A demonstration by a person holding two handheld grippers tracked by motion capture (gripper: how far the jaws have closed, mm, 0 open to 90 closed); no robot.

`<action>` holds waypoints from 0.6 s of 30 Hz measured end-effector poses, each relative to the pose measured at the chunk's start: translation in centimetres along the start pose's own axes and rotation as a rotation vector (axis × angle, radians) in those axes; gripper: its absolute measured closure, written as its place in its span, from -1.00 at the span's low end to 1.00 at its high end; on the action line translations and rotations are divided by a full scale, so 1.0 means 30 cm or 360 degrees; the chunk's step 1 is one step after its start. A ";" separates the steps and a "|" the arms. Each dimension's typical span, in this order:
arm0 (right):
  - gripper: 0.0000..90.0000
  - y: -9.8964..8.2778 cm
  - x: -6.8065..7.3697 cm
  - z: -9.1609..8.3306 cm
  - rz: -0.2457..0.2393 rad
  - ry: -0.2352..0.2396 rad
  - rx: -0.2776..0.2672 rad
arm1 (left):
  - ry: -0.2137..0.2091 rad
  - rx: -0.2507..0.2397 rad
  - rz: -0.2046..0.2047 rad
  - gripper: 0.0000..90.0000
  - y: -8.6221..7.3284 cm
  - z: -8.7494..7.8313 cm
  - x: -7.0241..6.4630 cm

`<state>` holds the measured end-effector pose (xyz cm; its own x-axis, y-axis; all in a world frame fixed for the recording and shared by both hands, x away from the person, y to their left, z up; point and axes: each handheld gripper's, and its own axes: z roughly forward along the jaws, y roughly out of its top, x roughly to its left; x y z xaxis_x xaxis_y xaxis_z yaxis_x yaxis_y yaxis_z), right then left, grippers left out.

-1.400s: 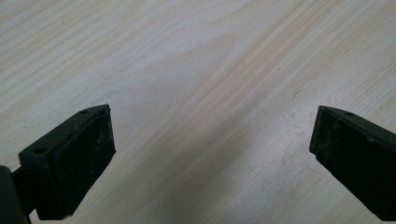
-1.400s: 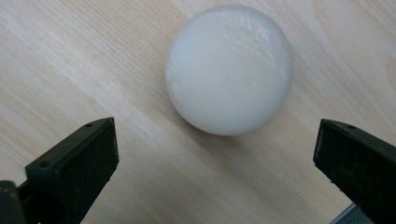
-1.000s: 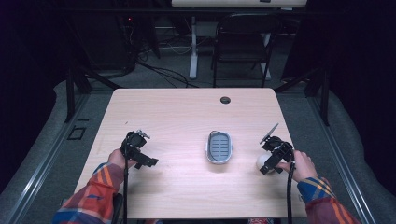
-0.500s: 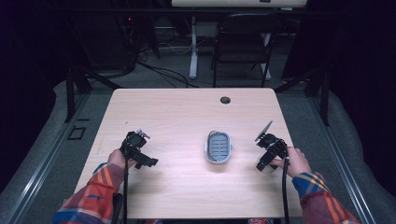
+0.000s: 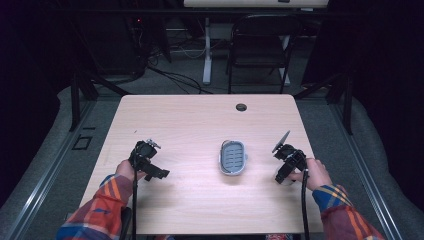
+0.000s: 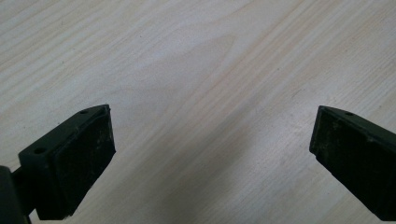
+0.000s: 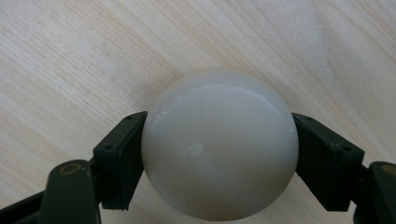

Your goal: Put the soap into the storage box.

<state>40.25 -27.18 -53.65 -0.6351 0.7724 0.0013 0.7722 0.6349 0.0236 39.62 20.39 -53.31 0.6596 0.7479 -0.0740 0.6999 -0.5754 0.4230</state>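
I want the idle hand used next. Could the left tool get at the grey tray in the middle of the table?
Probably yes. The left tool is open and holds nothing, and bare table lies between it and the grey tray.

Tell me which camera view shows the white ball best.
The right gripper view: the white ball fills the middle of the frame, glossy and round, with the right hand-held gripper pressing a pad on each side. In the high view just a pale sliver shows under that gripper. The left gripper view looks at bare table.
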 end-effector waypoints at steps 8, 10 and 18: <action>-0.46 -0.005 0.010 0.004 0.0031 -0.0023 -0.0061 | 0.0004 0.0003 0.0004 -1.00 -0.001 0.000 -0.001; -0.46 -0.006 0.011 -0.005 0.0031 -0.0029 -0.0074 | 0.0004 0.0003 0.0005 -1.00 0.000 0.001 0.000; -0.46 -0.005 0.026 -0.037 -0.0036 -0.0061 -0.0065 | 0.0009 0.0008 0.0007 -1.00 0.000 -0.001 -0.001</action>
<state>39.62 -26.71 -52.55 -0.6509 0.7582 -0.0380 0.7556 0.6518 0.0643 39.59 20.40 -53.28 0.6611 0.7473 -0.0671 0.6984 -0.5803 0.4188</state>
